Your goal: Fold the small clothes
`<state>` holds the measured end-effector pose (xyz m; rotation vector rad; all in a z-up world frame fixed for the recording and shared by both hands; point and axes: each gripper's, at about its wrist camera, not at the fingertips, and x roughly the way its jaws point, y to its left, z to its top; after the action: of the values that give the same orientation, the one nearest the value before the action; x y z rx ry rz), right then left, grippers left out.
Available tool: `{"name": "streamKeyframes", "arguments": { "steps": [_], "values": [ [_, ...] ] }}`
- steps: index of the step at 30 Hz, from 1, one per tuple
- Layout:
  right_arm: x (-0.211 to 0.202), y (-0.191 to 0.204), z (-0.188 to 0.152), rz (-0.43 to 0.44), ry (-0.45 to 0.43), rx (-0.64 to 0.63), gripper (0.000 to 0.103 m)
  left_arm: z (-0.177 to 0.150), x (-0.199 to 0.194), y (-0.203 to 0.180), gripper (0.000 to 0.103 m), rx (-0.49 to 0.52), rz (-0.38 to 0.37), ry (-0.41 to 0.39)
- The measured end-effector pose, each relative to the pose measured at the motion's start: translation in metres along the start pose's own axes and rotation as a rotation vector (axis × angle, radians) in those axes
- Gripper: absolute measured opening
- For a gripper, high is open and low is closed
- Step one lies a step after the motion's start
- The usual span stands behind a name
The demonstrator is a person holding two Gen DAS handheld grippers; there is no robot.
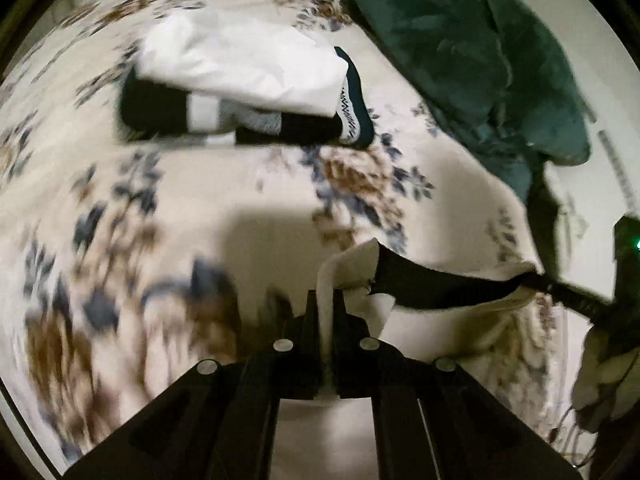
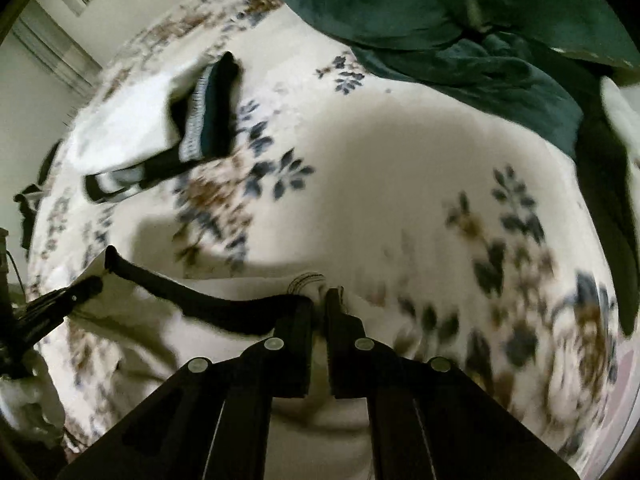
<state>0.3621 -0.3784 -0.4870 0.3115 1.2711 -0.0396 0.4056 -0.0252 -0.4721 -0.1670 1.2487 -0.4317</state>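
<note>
I hold a small white garment with a black band (image 1: 432, 284) stretched between both grippers above the floral bedspread (image 1: 248, 184). My left gripper (image 1: 326, 308) is shut on its white corner. My right gripper (image 2: 320, 304) is shut on the opposite end, where the black band (image 2: 224, 304) meets stitched white cloth. The right gripper's finger (image 1: 576, 300) shows at the right of the left wrist view. The left gripper's finger (image 2: 76, 292) shows at the left of the right wrist view.
A pile of folded clothes, white on top with black, grey and patterned pieces (image 1: 248, 80), lies farther back on the bed; it also shows in the right wrist view (image 2: 176, 136). A dark green blanket (image 1: 480, 52) (image 2: 460, 28) is heaped at the bed's far right.
</note>
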Motion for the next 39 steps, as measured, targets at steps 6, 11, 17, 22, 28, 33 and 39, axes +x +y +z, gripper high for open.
{"name": "streamKeyframes", "arguments": {
  "steps": [6, 11, 17, 22, 28, 33, 39],
  "values": [
    [-0.054, -0.002, -0.103, 0.044, 0.006, 0.001, 0.006, -0.088, -0.022, 0.010, 0.003, -0.127, -0.027, 0.055],
    [-0.050, -0.004, -0.184, 0.031, 0.093, -0.034, 0.006, -0.161, -0.003, 0.044, 0.007, -0.282, -0.055, 0.213],
    [-0.018, -0.030, -0.240, 0.056, 0.325, -0.012, 0.024, -0.197, -0.033, 0.068, 0.052, -0.453, -0.102, 0.199],
    [-0.038, -0.062, -0.247, 0.092, 0.362, 0.062, 0.041, -0.180, -0.050, 0.064, 0.055, -0.478, -0.097, 0.129],
    [-0.069, -0.095, -0.214, 0.214, 0.213, 0.301, 0.049, -0.148, -0.018, 0.038, 0.055, -0.427, -0.053, 0.107],
    [-0.029, -0.104, -0.183, 0.274, 0.196, 0.479, 0.055, -0.139, 0.017, 0.033, 0.055, -0.393, -0.006, 0.136],
    [-0.042, -0.106, -0.213, 0.299, 0.171, 0.579, 0.003, -0.131, 0.027, 0.036, 0.055, -0.363, 0.010, 0.150]
  ]
}}
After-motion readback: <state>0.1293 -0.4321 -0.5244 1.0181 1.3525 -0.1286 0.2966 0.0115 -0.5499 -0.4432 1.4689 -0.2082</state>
